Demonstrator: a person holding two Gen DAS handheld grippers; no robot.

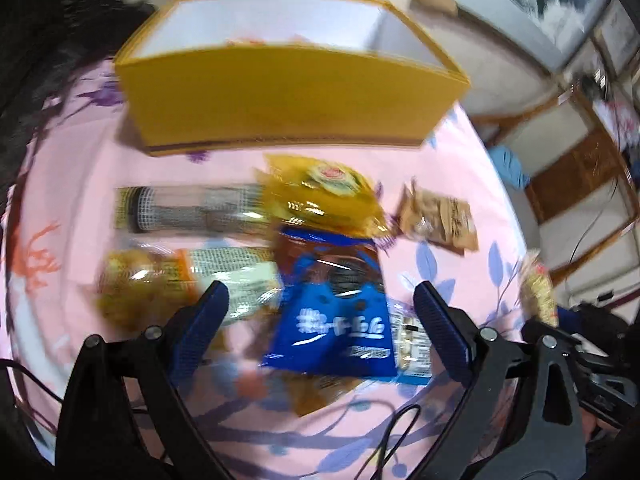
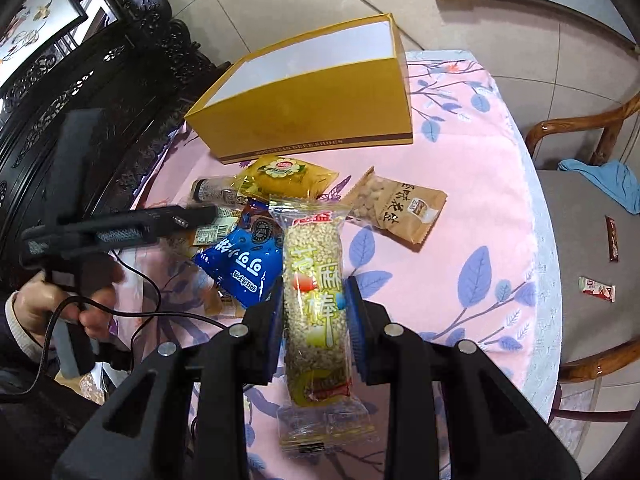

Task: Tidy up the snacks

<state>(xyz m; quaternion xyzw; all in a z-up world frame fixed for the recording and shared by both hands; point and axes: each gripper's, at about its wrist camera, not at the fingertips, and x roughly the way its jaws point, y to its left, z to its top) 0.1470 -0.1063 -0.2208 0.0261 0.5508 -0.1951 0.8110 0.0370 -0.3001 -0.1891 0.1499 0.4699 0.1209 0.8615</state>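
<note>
A pile of snack packets lies on the pink tablecloth in front of an open yellow box. My right gripper is shut on a clear puffed-rice bar packet, held above the cloth. My left gripper hangs open over a blue packet, with nothing pressed between its fingers. A person's hand holds that left gripper at the left of the right wrist view. Behind the blue packet lie a yellow packet and a brown nut packet.
A long dark packet and an orange-and-white one lie left of the pile. Carved dark furniture stands at the table's left. A wooden chair on the right holds a blue cloth and two small packets.
</note>
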